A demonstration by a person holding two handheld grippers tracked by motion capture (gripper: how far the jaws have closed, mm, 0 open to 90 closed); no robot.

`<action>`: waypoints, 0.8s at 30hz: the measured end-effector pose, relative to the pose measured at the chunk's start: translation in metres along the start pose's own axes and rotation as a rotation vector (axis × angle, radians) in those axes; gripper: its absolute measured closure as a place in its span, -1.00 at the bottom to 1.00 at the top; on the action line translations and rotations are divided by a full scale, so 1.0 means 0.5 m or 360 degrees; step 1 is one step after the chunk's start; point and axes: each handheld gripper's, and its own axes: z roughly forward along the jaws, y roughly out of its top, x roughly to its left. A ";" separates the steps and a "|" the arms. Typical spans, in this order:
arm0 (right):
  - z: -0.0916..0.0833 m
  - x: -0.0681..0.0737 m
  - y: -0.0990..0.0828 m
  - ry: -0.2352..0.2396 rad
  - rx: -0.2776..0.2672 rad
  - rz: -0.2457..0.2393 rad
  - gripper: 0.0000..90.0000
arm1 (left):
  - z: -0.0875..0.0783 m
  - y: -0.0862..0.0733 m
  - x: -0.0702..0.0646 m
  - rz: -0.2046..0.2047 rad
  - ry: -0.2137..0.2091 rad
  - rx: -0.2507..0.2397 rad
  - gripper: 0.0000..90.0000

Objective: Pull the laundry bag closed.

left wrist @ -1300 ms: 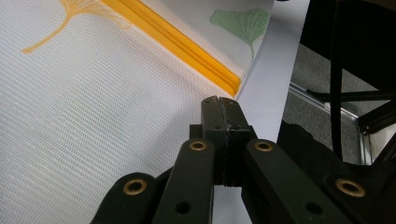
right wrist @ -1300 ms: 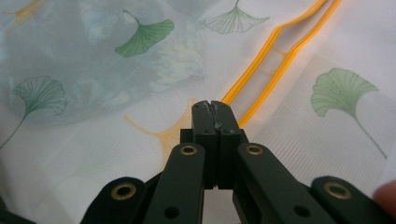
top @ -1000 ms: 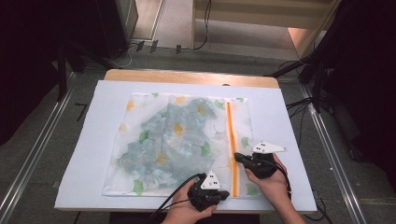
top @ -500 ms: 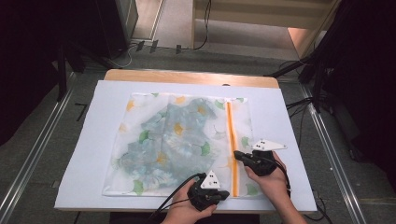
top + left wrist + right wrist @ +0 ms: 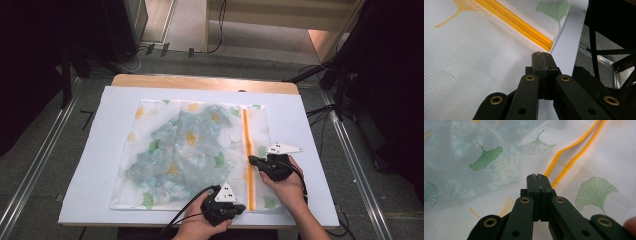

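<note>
A white mesh bag (image 5: pixel 150 195) printed with ginkgo leaves lies flat on the white sheet, with a pale patterned garment (image 5: pixel 185 150) inside it. An orange zipper (image 5: pixel 245 132) runs along its right side. My right gripper (image 5: pixel 251 160) is shut, its tips at the zipper's middle. Beyond those tips (image 5: pixel 537 177) the zipper (image 5: pixel 574 157) parts into two orange lines; whether a pull is pinched is hidden. My left gripper (image 5: pixel 242 209) is shut at the bag's near right corner, its tips (image 5: pixel 544 55) just short of the zipper's closed end (image 5: pixel 546 45).
The white sheet (image 5: pixel 310 115) covers a wooden table (image 5: pixel 200 81). Metal rails (image 5: pixel 350 150) run along the floor on both sides, and cables lie beyond the table's right edge. Black cables trail from both grippers toward the near edge.
My right gripper has crept slightly away from the near edge along the zipper. The left gripper and the bag have stayed put.
</note>
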 end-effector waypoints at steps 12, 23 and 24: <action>0.021 -0.020 0.024 -0.0015 -0.0002 0.0007 1.00 | 0.000 0.000 0.000 0.0000 -0.0001 0.0000 1.00; 0.033 -0.043 0.049 -0.0035 -0.0011 0.0034 1.00 | 0.000 0.000 0.001 -0.0003 0.0000 0.0005 1.00; 0.034 -0.044 0.051 -0.0037 -0.0016 0.0044 1.00 | 0.000 0.000 0.001 -0.0003 0.0000 0.0006 1.00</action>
